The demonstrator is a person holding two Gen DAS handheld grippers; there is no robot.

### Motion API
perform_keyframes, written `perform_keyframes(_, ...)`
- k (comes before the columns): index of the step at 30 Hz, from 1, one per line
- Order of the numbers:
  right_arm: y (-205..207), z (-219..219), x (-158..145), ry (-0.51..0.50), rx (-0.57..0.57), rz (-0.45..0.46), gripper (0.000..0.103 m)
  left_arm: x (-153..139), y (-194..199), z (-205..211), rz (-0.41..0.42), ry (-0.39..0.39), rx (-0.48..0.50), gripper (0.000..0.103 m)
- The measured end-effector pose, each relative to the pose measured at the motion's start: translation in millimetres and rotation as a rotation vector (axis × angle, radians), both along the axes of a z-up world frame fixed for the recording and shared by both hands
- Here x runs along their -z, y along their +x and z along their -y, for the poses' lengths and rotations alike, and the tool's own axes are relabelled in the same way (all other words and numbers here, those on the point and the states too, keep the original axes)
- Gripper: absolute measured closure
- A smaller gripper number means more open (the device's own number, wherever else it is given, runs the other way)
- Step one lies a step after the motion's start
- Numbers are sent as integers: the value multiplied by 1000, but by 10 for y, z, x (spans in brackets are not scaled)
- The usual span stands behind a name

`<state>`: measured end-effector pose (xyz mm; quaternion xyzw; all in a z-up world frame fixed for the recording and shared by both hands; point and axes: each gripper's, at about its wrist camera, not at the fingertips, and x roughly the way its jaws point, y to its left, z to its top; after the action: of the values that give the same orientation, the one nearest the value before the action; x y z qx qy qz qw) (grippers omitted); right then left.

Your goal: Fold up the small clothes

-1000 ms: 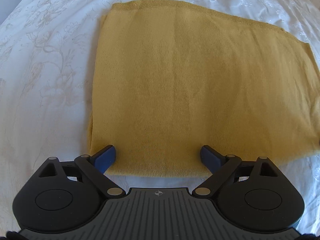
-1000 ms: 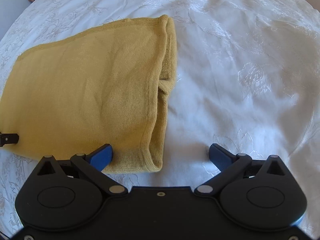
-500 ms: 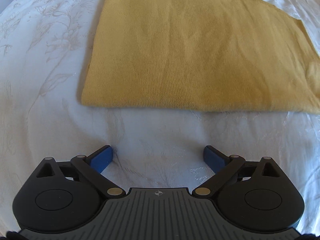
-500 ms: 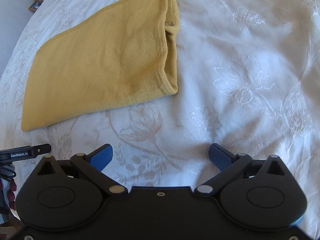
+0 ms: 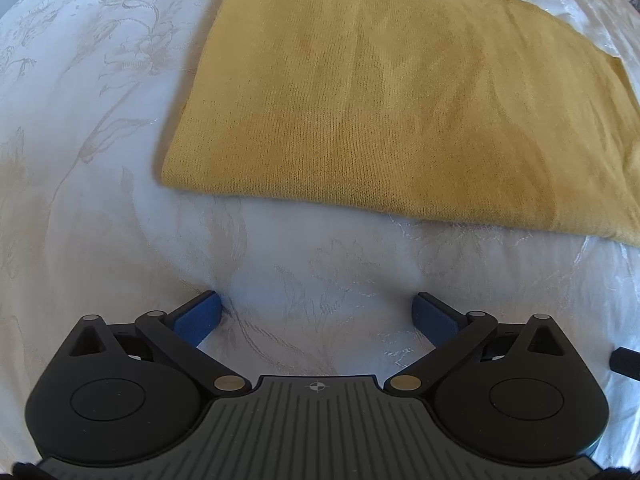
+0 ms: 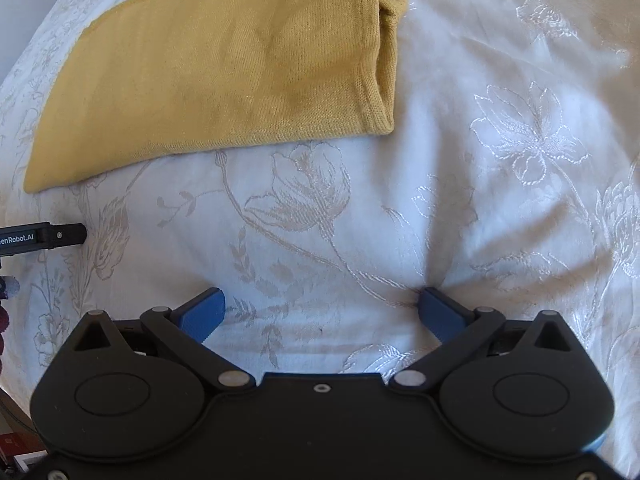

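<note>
My left tool (image 5: 316,312) is opening and my right tool (image 6: 322,306) stands wide, both empty, the folded mustard knit garment (image 5: 400,100) ahead on the white embroidered bedspread (image 6: 480,160).

One folded mustard-yellow knit garment (image 5: 400,112), one white floral-embroidered bedspread (image 6: 480,200), two black tongs, each with two blue-padded fingers (image 5: 198,318)

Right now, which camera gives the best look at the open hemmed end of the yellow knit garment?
The right wrist view: the hemmed end of the yellow garment shows its stacked layers and stitched edge. The left wrist view shows mostly the flat top of the garment, with that end running off the frame's right side.
</note>
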<state>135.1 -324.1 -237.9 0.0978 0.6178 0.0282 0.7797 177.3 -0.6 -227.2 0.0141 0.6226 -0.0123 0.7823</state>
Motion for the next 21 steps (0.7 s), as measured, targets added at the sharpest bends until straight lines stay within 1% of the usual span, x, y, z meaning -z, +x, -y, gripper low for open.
perform_keyframes(2, 7, -51, 10, -22, -3, 5, 0, -73, 111, 16, -31, -13, -18, 3)
perform_keyframes(4, 19, -63, 13, -23, -3, 2, 0, -212, 143, 24, -26, -32, -52, 25)
perform_keyframes(5, 24, -55, 11, -17, -3, 1, 0, -298, 157, 41, -18, -52, -64, 27)
perform_keyframes(7, 3, -20, 22, 9, -9, 3, 0, -466, 206, 111, 9, -91, -71, 27)
perform_keyframes(11, -64, 118, 13, 68, -47, 11, 0, -720, 464, 371, 79, -83, -25, 27)
perform_keyframes(13, -62, 206, 21, 108, -58, 15, 0, -806, 688, 527, 106, -96, -12, 27)
perform_keyframes(17, -48, 409, 21, 208, -40, 8, 0, -793, 1111, 800, 122, -99, 0, 27)
perform_keyframes(20, -6, 623, 22, 317, 29, -5, 0, -718, 1322, 916, 122, -73, 22, 33)
perform_keyframes(21, 7, 682, 20, 344, 53, -8, 1, -722, 1388, 980, 110, -56, 31, 35)
